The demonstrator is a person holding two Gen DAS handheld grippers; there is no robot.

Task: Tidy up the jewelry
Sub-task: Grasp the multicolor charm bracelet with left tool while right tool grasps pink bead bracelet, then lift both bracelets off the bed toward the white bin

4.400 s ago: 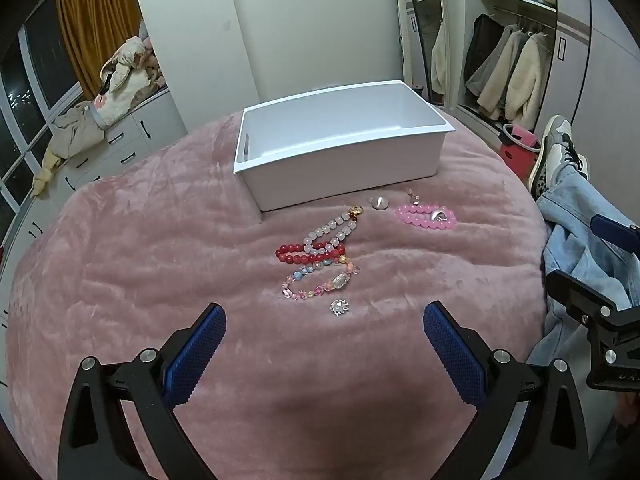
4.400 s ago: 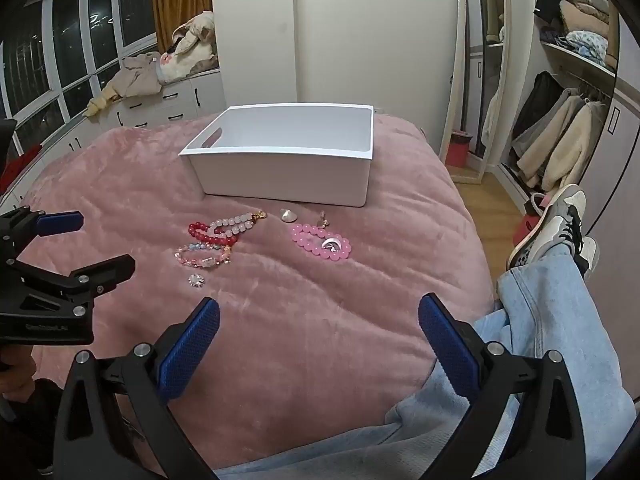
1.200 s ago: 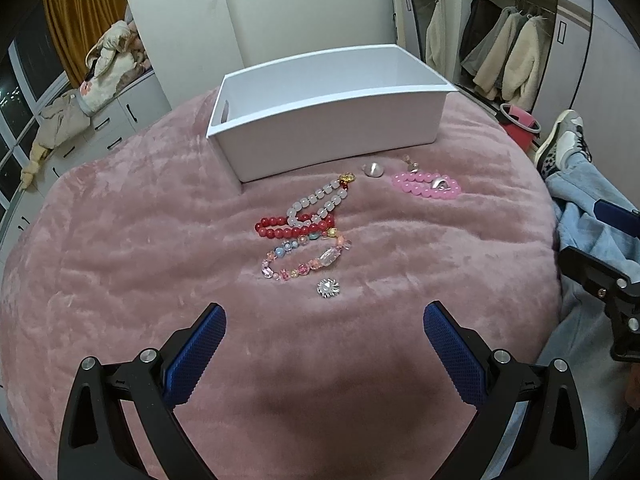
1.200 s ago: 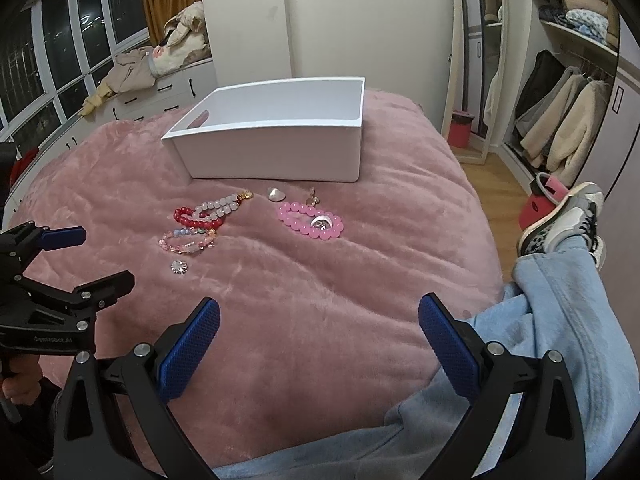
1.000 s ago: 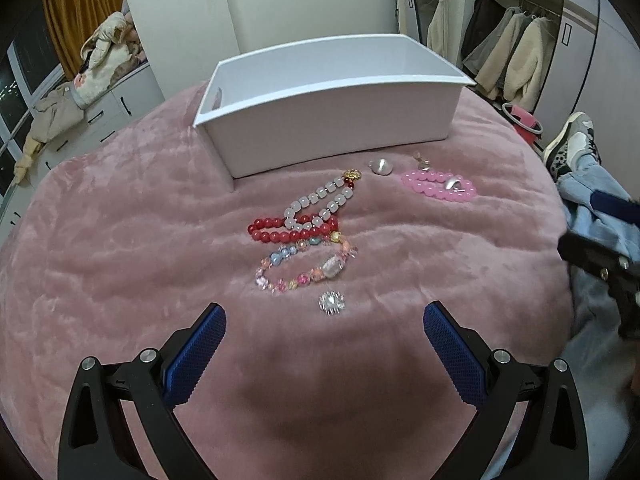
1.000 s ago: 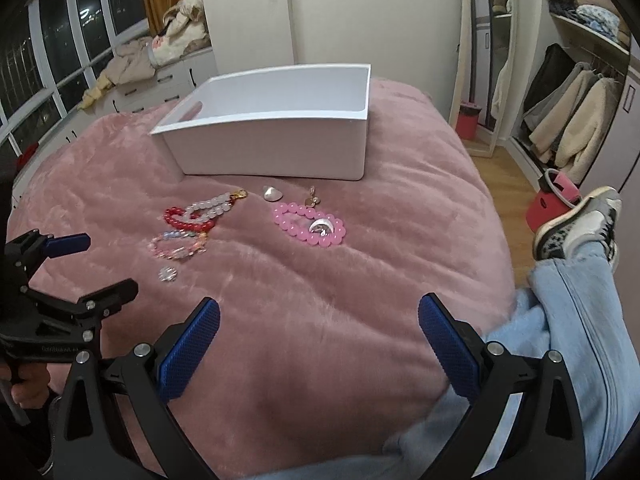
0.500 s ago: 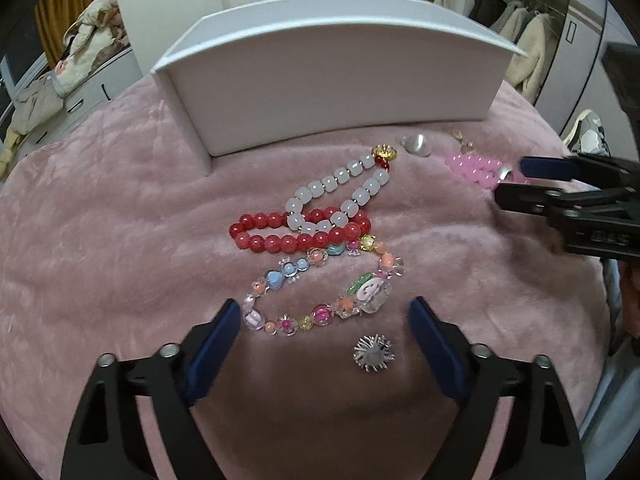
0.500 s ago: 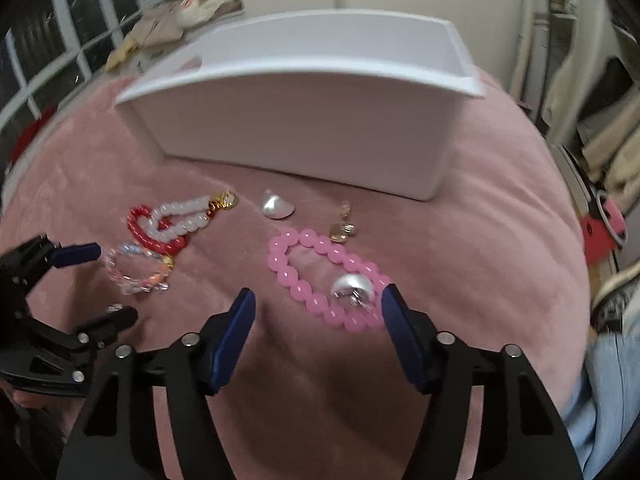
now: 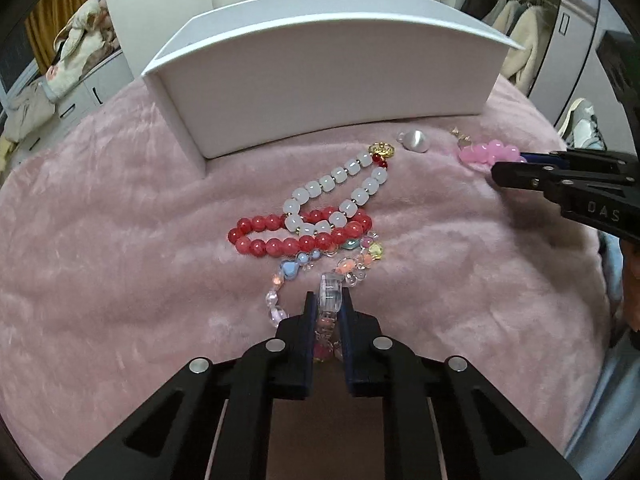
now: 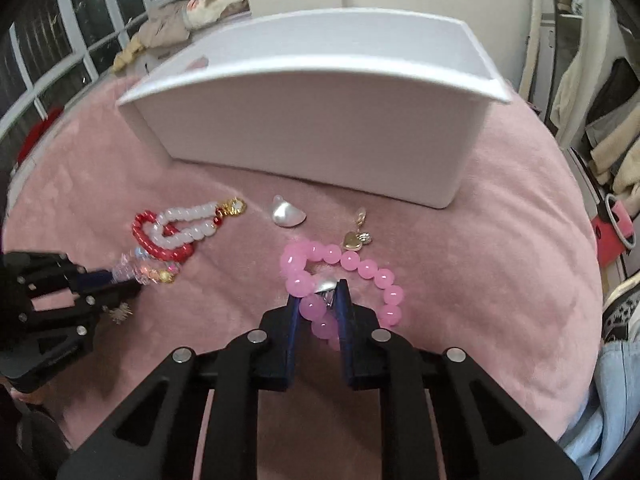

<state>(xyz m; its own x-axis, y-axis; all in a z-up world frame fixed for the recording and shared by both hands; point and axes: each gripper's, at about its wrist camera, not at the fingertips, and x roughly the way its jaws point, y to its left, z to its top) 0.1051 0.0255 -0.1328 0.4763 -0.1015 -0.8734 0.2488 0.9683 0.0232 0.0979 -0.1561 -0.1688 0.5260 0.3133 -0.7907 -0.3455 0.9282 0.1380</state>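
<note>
My left gripper (image 9: pixel 328 300) is shut on the multicoloured charm bracelet (image 9: pixel 298 268), pinching its clear block bead on the pink blanket. Just beyond lie a red bead bracelet (image 9: pixel 280 242) and a white bead bracelet (image 9: pixel 344 188) with a gold charm. My right gripper (image 10: pixel 318 298) is shut on the pink bead bracelet (image 10: pixel 352 264), at its silver charm. The white storage box (image 10: pixel 320 120) stands right behind the jewelry. The right gripper also shows at the right of the left wrist view (image 9: pixel 520 172), and the left gripper at the left of the right wrist view (image 10: pixel 100 280).
A silver shell piece (image 10: pixel 286 212) and a small gold heart charm (image 10: pixel 354 238) lie between the bracelets and the box. A small silver flower brooch (image 10: pixel 120 312) lies by the left gripper. The pink blanket (image 9: pixel 100 280) covers the bed. A wardrobe stands at the right.
Both grippers have dropped down and forward to the jewelry and gone from wide open to shut, the left on the charm bracelet and the right on the pink bracelet.
</note>
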